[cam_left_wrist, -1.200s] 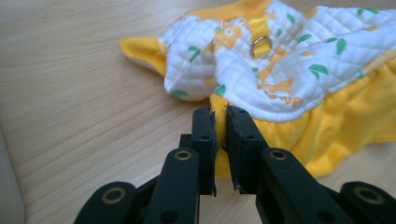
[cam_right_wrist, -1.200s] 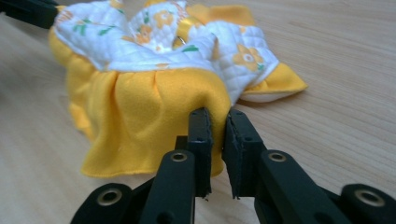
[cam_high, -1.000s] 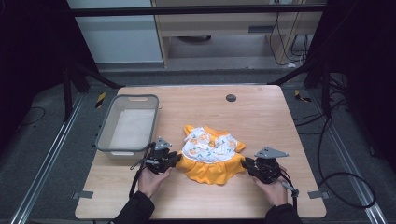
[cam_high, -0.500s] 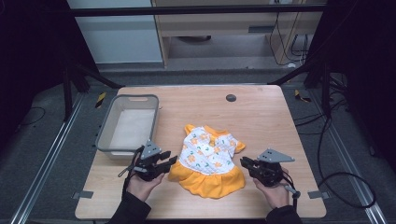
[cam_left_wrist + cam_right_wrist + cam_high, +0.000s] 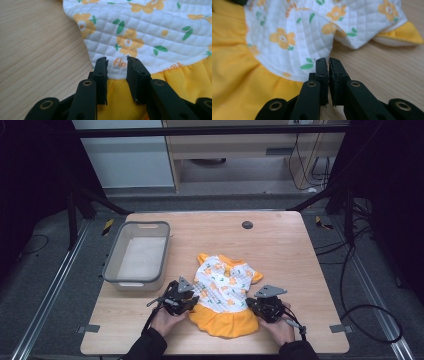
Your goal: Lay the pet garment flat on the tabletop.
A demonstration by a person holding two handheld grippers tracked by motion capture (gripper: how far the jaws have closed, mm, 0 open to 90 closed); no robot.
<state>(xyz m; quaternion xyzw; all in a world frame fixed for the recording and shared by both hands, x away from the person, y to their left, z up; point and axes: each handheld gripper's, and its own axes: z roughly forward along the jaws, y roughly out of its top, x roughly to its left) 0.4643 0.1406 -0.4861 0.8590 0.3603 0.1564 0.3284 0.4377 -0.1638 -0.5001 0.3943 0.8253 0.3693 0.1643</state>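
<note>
Yellow-and-white floral dress (image 5: 223,296) flat on wooden table (image 5: 280,250) right of grey bin (image 5: 137,254), left gripper (image 5: 117,65) jaws apart over waist seam, just closed slightly, right gripper (image 5: 328,65) pinched shut at dress edge, nothing visibly between.

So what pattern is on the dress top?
Orange flowers with green leaves on quilted white top, best in the left gripper view.

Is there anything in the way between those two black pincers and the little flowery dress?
Nothing visible. The left gripper sits right at the dress, its jaws parted over the seam where white top meets yellow skirt. The right gripper is at the dress's other edge, jaws nearly together. The grey bin stands off to the side.
</note>
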